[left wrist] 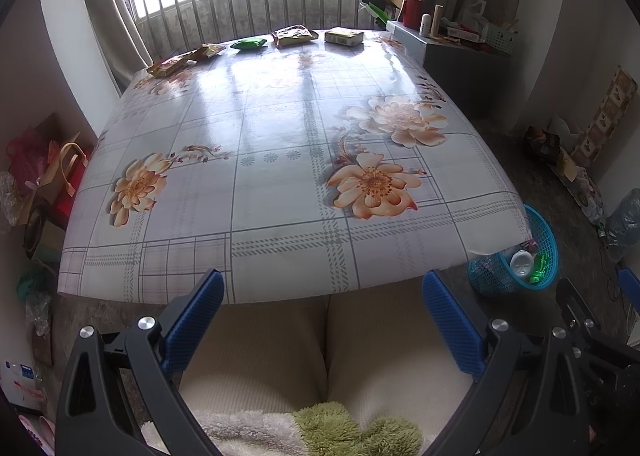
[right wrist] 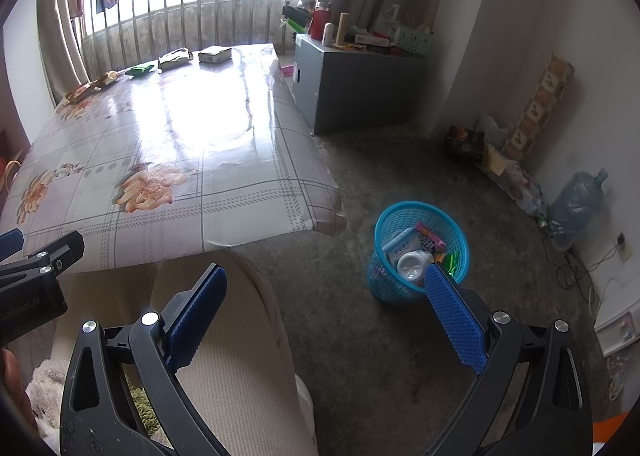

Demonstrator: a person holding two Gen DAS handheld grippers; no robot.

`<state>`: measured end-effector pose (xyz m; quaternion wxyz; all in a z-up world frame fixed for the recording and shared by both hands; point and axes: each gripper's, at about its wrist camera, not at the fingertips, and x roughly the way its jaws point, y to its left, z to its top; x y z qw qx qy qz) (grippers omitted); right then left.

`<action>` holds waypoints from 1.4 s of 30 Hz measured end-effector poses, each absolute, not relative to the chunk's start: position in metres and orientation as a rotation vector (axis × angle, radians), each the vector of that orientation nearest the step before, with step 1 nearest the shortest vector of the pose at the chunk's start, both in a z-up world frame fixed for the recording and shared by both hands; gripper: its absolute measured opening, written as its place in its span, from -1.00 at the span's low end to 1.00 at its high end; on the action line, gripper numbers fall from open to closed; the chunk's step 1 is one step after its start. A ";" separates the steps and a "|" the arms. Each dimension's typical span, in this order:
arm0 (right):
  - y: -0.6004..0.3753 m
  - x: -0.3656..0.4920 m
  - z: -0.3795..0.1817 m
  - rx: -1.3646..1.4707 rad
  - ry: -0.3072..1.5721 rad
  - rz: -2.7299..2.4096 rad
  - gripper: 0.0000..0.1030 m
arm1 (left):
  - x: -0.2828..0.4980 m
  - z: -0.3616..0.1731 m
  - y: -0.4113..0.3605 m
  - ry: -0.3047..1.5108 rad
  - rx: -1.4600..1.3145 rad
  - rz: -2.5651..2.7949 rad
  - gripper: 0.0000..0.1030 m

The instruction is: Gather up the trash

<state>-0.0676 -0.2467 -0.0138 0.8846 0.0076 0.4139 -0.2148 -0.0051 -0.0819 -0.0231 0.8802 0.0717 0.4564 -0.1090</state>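
Several snack packets lie along the far edge of the floral table (left wrist: 280, 160): a yellow-red wrapper (left wrist: 170, 65), a green packet (left wrist: 249, 43), a brown bag (left wrist: 294, 34) and a pale box (left wrist: 344, 36). A blue mesh basket (right wrist: 460, 240) stands on the floor right of the table, holding a white bottle (right wrist: 414, 264) and wrappers. My left gripper (left wrist: 323, 284) hangs open and empty over the table's near edge. Open too, my right gripper (right wrist: 325, 278) hovers above the floor just left of the basket. The left gripper (right wrist: 24, 252) also shows at the left edge of the right wrist view.
A person's lap in cream trousers (left wrist: 320, 352) sits below both grippers. A grey cabinet (right wrist: 352, 84) with bottles stands beyond the table's right side. Bags (left wrist: 60, 172) pile at the left wall. A water jug (right wrist: 576, 200) and cables lie by the right wall.
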 end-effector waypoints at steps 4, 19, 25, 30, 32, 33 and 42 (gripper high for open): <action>-0.247 -0.067 -0.014 0.017 0.862 -0.447 0.84 | -0.005 -0.023 -0.082 0.952 0.149 -0.227 0.89; -0.247 -0.068 -0.015 0.018 0.863 -0.444 0.84 | -0.005 -0.024 -0.080 0.954 0.150 -0.225 0.89; -0.247 -0.068 -0.015 0.018 0.863 -0.444 0.84 | -0.005 -0.024 -0.081 0.954 0.149 -0.225 0.89; -0.246 -0.068 -0.015 0.019 0.863 -0.444 0.84 | -0.006 -0.025 -0.079 0.956 0.150 -0.224 0.89; -0.246 -0.068 -0.015 0.018 0.862 -0.442 0.84 | -0.006 -0.024 -0.079 0.955 0.149 -0.223 0.89; -0.246 -0.068 -0.015 0.018 0.862 -0.442 0.84 | -0.006 -0.025 -0.078 0.954 0.148 -0.221 0.89; -0.246 -0.067 -0.015 0.018 0.863 -0.442 0.84 | -0.006 -0.025 -0.078 0.955 0.150 -0.222 0.89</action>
